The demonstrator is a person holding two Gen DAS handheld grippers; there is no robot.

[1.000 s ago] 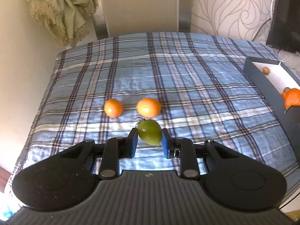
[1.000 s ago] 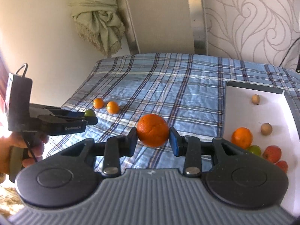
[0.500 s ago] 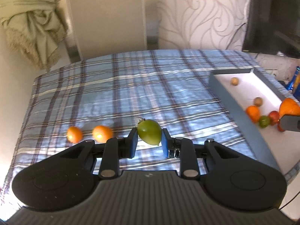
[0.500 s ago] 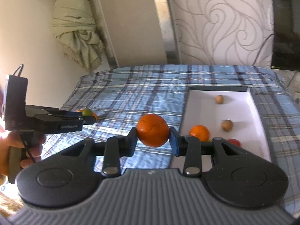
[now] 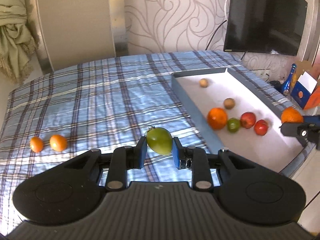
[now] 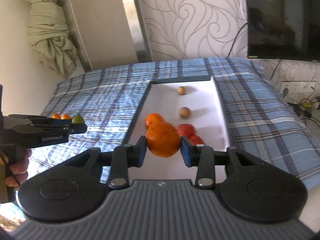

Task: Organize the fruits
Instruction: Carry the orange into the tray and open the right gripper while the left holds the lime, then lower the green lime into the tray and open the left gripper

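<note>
Two wrist views over a bed spread with blue plaid cloth. Behind it, a swirl-patterned wall, a dark TV at the right, a knotted pale curtain at the left.

On the bed's right side, an open shallow tray, dark-walled and white inside. Within it: two small tan fruits toward the far end, well apart; nearer, an orange, a small green fruit and two red fruits, bunched in a row and touching or nearly so.

Left on the cloth, two small oranges side by side, well apart from the tray.

Left gripper clenched on a green fruit with a stem, held above the cloth beside the tray's near left wall. Right gripper clamped on a big orange, held over the tray's near end.

Shown only from the left wrist: the small green fruit in the tray, a blue bottle and boxes beyond the bed's right edge. Shown only from the right wrist: a hand gripping the left tool's handle, a wall socket, cables on the floor.
</note>
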